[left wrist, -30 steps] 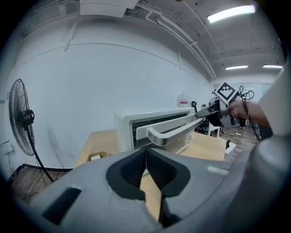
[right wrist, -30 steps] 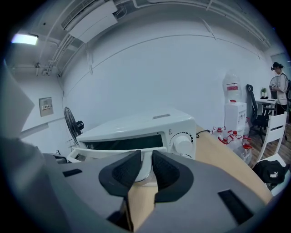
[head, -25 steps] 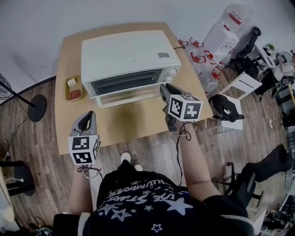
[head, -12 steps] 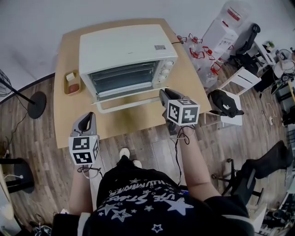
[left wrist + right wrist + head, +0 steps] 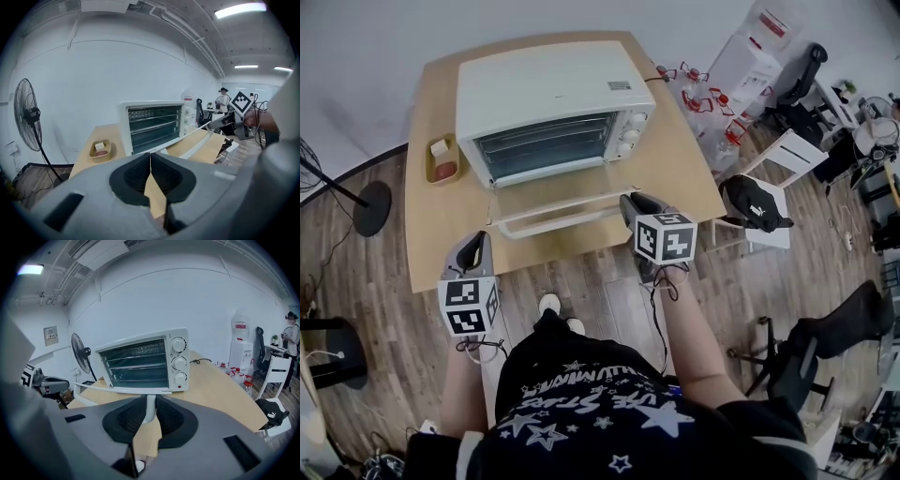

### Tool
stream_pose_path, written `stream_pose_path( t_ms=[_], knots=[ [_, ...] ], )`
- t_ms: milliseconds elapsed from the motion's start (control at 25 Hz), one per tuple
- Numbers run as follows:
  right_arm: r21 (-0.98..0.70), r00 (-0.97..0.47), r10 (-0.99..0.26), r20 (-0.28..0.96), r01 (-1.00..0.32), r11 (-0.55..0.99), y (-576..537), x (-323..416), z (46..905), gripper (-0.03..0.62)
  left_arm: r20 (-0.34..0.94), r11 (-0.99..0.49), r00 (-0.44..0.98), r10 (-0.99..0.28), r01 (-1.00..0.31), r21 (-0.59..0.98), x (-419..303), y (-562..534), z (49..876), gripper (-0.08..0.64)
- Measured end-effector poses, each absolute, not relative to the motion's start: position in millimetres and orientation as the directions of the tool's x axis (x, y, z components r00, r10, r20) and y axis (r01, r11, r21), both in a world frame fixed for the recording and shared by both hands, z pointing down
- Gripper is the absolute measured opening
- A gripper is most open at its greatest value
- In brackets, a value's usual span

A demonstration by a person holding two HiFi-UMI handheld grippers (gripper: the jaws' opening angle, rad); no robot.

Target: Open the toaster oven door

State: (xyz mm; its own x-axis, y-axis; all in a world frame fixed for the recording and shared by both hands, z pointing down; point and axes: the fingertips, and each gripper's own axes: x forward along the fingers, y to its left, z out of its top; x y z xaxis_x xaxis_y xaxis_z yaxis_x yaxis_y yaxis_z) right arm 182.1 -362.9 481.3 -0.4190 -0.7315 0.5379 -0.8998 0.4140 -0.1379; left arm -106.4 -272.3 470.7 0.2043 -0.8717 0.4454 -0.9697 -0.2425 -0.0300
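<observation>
The white toaster oven (image 5: 548,94) stands at the back of the wooden table (image 5: 694,178). Its glass door (image 5: 553,202) hangs open, lowered almost flat toward me, and the wire racks show inside. My right gripper (image 5: 630,204) is shut on the right end of the door's white handle (image 5: 546,228). In the right gripper view the handle's post (image 5: 150,409) sits pinched between the black pads (image 5: 169,416), in front of the oven (image 5: 140,364). My left gripper (image 5: 474,251) hovers at the table's front left, shut and holding nothing. In the left gripper view its pads (image 5: 161,174) meet, with the oven (image 5: 152,126) ahead.
A small wooden tray (image 5: 431,161) with two pieces of food sits left of the oven, also visible in the left gripper view as the tray (image 5: 101,149). Water bottles (image 5: 712,98) and chairs (image 5: 778,164) stand right of the table. A floor fan (image 5: 28,117) is at the left.
The door has swung down from nearly shut to almost flat. My right gripper has moved toward me and lower with the handle in it. The left gripper has stayed put.
</observation>
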Motion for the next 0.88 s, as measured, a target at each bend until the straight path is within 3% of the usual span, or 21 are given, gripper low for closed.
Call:
stream_pose_path(
  t_ms=[880],
  knots=[
    [-0.108, -0.376, -0.708, 0.598, -0.913, 0.395, -318, 197, 569, 0.063, 0.509, -0.27, 0.224, -0.831, -0.963, -0.016, -83, -236, 506, 0.021]
  ],
)
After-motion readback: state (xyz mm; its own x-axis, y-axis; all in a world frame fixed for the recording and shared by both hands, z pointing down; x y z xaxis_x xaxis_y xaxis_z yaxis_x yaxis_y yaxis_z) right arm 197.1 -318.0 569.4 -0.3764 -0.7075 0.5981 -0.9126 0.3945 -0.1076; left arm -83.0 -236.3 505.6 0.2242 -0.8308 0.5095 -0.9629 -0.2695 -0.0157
